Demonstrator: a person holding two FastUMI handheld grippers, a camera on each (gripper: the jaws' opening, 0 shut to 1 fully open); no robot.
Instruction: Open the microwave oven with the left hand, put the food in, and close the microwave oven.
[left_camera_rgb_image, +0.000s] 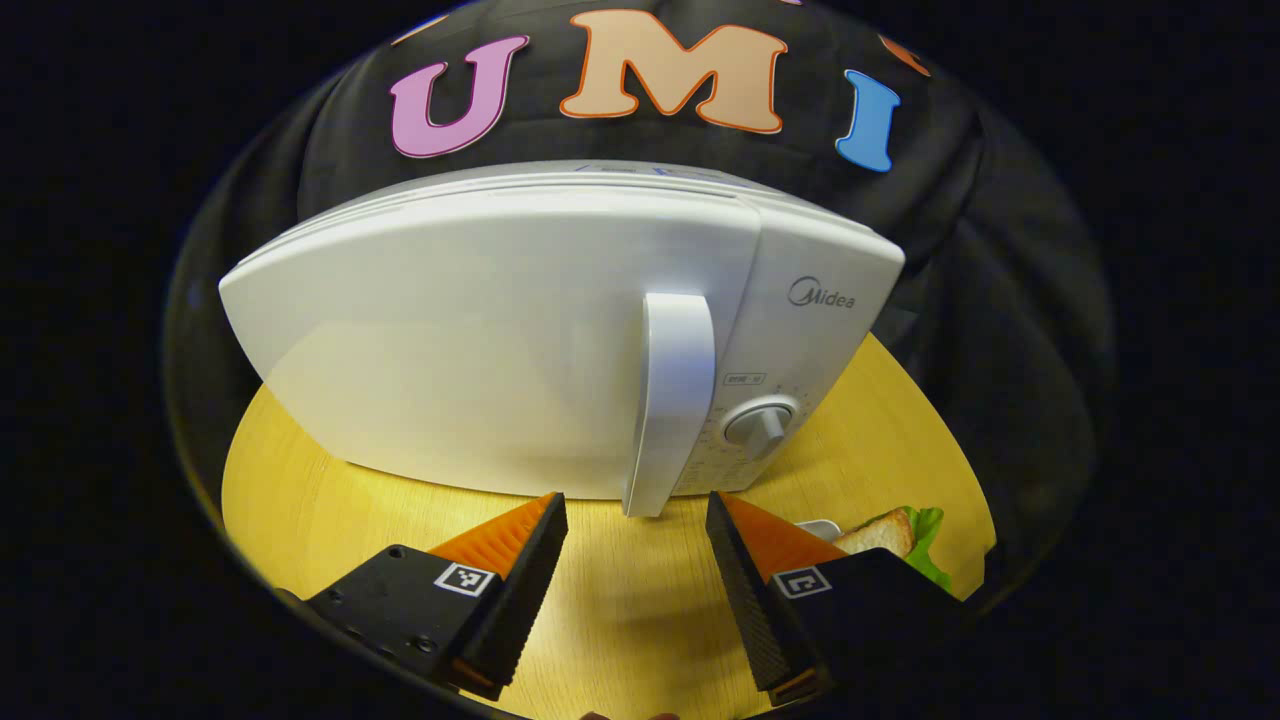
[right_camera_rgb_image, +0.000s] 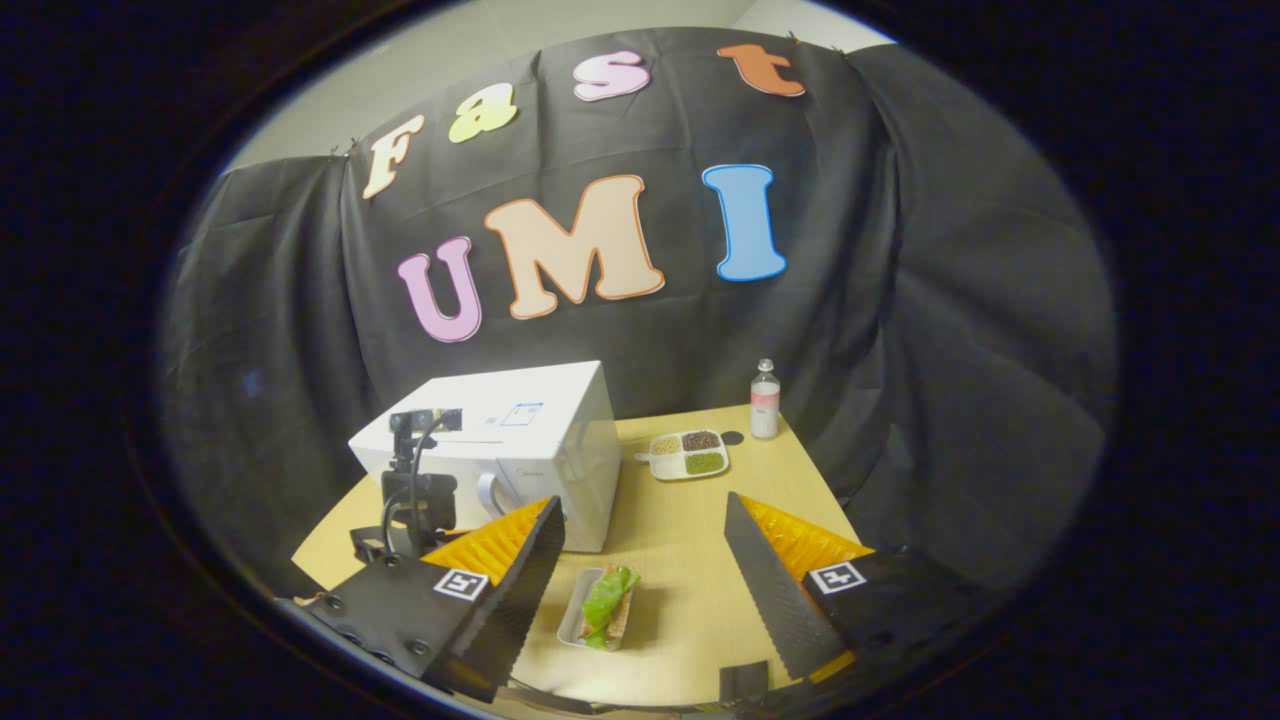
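White plastic makes up the microwave (left_camera_rgb_image: 520, 340), which is set on a pale wooden tabletop (left_camera_rgb_image: 620, 590) with its door shut. In the left gripper view the microwave is seen close up: a smooth, blank door, a tall upright handle (left_camera_rgb_image: 672, 400) at the door's edge, and beside the handle a narrow panel with a round dial (left_camera_rgb_image: 760, 422). The left tool (left_camera_rgb_image: 636, 520) is held released, its fingers spread wide apart, just in front of the handle's lower end and not touching it. At the edge of this view, beyond the dial side of the microwave, part of the sandwich (left_camera_rgb_image: 895, 535) is glimpsed, with bread and a green leaf.

In the right gripper view the microwave (right_camera_rgb_image: 530, 440) is seen from farther off and from above, so its top and one side are shown. The left tool's body (right_camera_rgb_image: 415, 490), with its cables, is seen in front of the microwave door. The sandwich (right_camera_rgb_image: 605, 605) is shown whole, lying in a small white tray (right_camera_rgb_image: 578, 622) on the tabletop in front of the microwave, with lettuce on top. The right tool (right_camera_rgb_image: 645, 520) is held released above it, fingers wide apart, nothing gripped. Behind the microwave's side, a divided dish (right_camera_rgb_image: 688, 453) of grains and a small bottle (right_camera_rgb_image: 765, 400) are set on the tabletop.
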